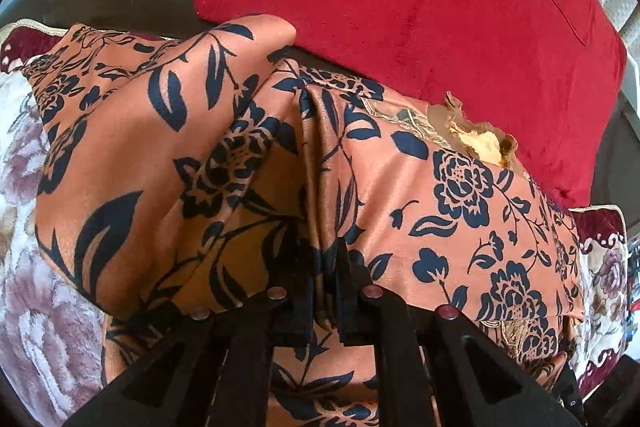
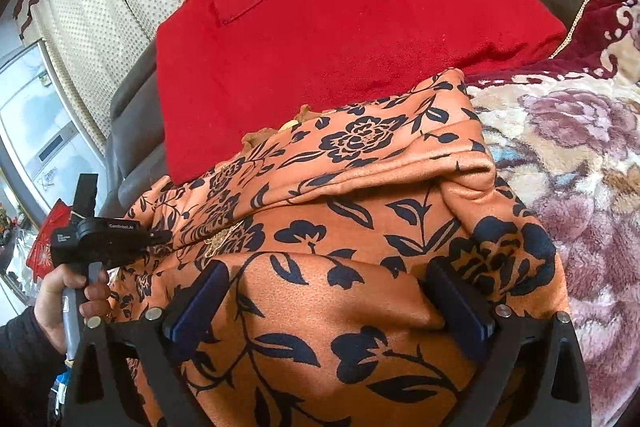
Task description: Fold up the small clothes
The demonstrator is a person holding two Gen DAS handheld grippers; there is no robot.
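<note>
The orange floral garment lies rumpled across the middle and lower part of both views, on a flowered plush blanket, with a folded red cloth touching its upper edge. The left gripper, at bottom centre of its view, is pinched tight on a ridge of the garment. The right gripper stands wide, fabric bulging between its fingers (pads not visibly pressing).
</note>
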